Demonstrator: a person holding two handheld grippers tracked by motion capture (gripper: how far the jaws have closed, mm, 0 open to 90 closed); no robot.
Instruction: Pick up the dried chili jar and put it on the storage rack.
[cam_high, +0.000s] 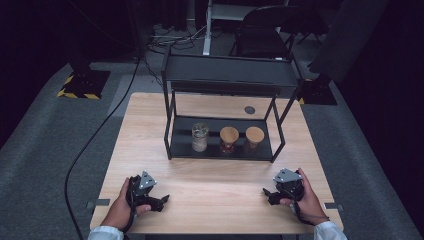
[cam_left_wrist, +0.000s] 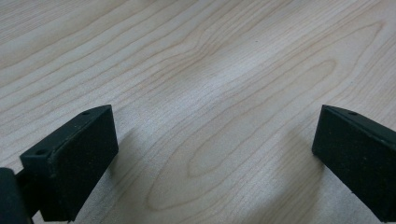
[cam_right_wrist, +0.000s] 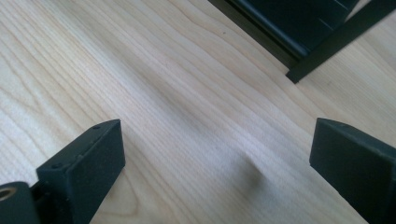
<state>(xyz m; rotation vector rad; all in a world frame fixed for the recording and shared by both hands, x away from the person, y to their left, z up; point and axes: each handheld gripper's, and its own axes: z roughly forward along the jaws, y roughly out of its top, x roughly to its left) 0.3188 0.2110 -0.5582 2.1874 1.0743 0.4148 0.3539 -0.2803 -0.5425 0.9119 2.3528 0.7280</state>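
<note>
A black two-tier metal rack (cam_high: 172, 120) stands at the middle of the wooden table (cam_high: 210, 190). On its lower shelf sit a clear glass jar (cam_high: 200, 137) at the left and two cork-lidded jars (cam_high: 229, 139) (cam_high: 254, 138) to its right. My left gripper (cam_high: 161, 201) rests low over the table near the front left, jaws open, with bare wood between them (cam_left_wrist: 210, 140). My right gripper (cam_high: 270, 196) sits near the front right, jaws open over bare wood (cam_right_wrist: 215, 154). In the right gripper view the rack's base corner (cam_right_wrist: 299, 51) lies ahead.
The rack's top shelf (cam_high: 230, 75) overhangs the jars. A small dark round disc (cam_high: 249, 110) is set in the table behind the rack. A cable (cam_high: 95, 135) runs over the grey carpet at the left, and a chair (cam_high: 265, 30) stands beyond the table.
</note>
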